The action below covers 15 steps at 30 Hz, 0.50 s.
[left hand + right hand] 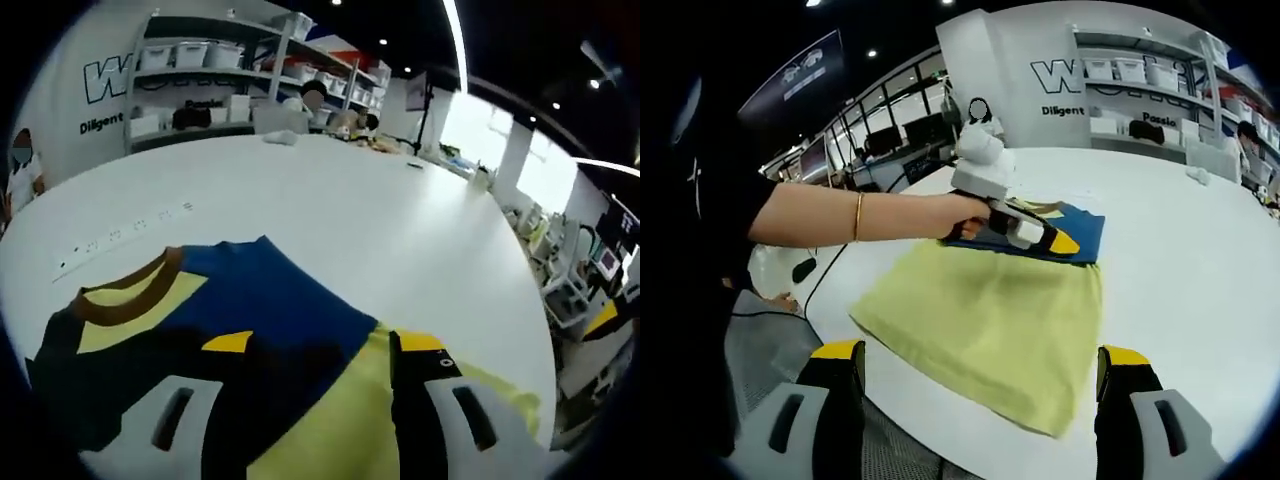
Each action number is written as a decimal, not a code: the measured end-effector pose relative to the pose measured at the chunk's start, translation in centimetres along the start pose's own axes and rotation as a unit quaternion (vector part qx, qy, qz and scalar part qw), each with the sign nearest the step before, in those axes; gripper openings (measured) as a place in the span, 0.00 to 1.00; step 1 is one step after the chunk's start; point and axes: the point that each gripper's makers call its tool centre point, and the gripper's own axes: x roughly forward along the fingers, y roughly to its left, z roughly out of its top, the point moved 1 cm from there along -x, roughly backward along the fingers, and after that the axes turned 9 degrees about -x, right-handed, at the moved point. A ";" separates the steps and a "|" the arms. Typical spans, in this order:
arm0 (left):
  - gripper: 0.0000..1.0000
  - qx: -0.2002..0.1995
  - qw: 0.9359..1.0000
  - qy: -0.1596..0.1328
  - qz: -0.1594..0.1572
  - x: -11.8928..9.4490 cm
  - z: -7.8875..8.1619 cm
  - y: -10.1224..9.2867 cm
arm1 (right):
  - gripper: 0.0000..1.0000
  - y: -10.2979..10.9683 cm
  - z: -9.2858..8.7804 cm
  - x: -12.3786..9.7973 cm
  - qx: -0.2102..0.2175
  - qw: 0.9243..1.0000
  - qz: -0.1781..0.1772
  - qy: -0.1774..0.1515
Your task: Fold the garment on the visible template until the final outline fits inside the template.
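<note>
On the white desk point(1200, 250) lies the garment point(990, 320), a shirt with a yellow-green body, a blue upper part and a brown collar point(130, 295). It rests flat near the desk's edge on my side, the yellow-green part toward me and the blue part beyond. No template outline is discernible on the desk from either view; I cannot confirm where it lies.

My left claw point(315, 375) stands with its jaws wide apart, low over the garment at the boundary of blue and yellow-green cloth; nothing is gripped between them. The right gripper view shows my hand point(965, 215) carrying that claw over the blue end.

My right claw point(980, 385) is likewise wide open and holds nothing. It hangs back from the garment, near the desk edge, above the yellow-green hem.

Assessment: the garment looks already partly folded, and the step in hand is taking hold for another fold. The next move calls for the left claw to drop onto the cloth edge and close, while the right claw advances to a matching edge.
</note>
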 end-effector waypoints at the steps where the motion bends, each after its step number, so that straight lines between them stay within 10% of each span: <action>1: 0.54 0.003 1.000 -0.001 0.000 -0.2 0.0 0.0 | 0.99 0.0 0.0 0.0 0.000 1.000 0.000 0.001; 15: 0.55 0.032 0.999 -0.006 0.015 -2.6 0.5 2.5 | 0.99 0.0 0.0 0.0 -0.004 1.000 0.001 0.002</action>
